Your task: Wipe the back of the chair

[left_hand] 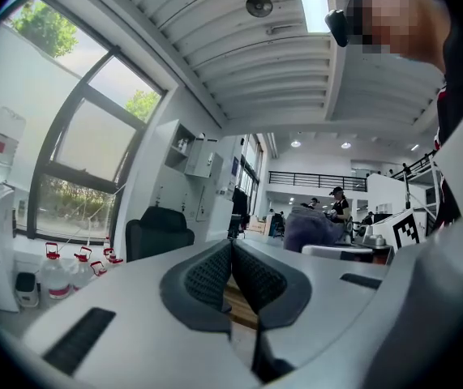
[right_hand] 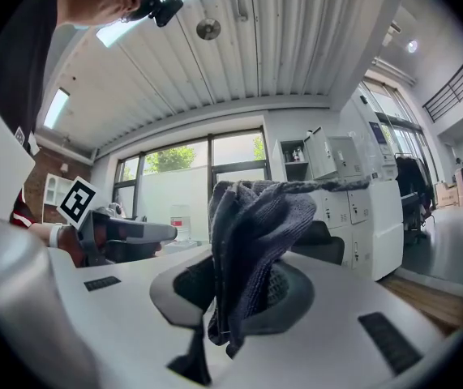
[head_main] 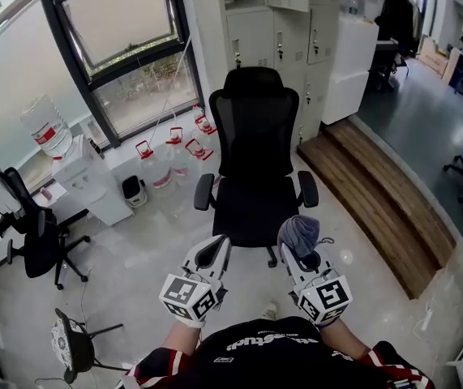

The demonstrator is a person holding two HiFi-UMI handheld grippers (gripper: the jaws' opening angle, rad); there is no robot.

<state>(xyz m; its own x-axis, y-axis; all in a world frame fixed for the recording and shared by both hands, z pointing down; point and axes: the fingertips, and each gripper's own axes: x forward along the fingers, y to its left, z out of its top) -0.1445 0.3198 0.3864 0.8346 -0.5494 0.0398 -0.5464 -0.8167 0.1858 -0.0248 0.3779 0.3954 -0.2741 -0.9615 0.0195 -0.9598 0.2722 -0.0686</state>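
Cloth (head_main: 298,232) pinched in R tool (head_main: 302,254); L tool (head_main: 213,251) pressed together, empty. Risk: chair (head_main: 255,128), centre frame, may roll w/ push.

An open-plan office, shown by a high-backed swivel chair (head_main: 255,136) and a second desk chair (head_main: 36,233) on castors, a wall of grey metal lockers (head_main: 284,23), and a water dispenser (head_main: 85,181) with spare jugs (head_main: 170,160) beneath tall windows (head_main: 126,23)

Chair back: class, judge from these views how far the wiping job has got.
Done: the right gripper is shut on the grey cloth. In hand: both grippers held short of the chair; left gripper shut, empty. Remaining: cloth is clear of the backrest, so apparently all the wiping.
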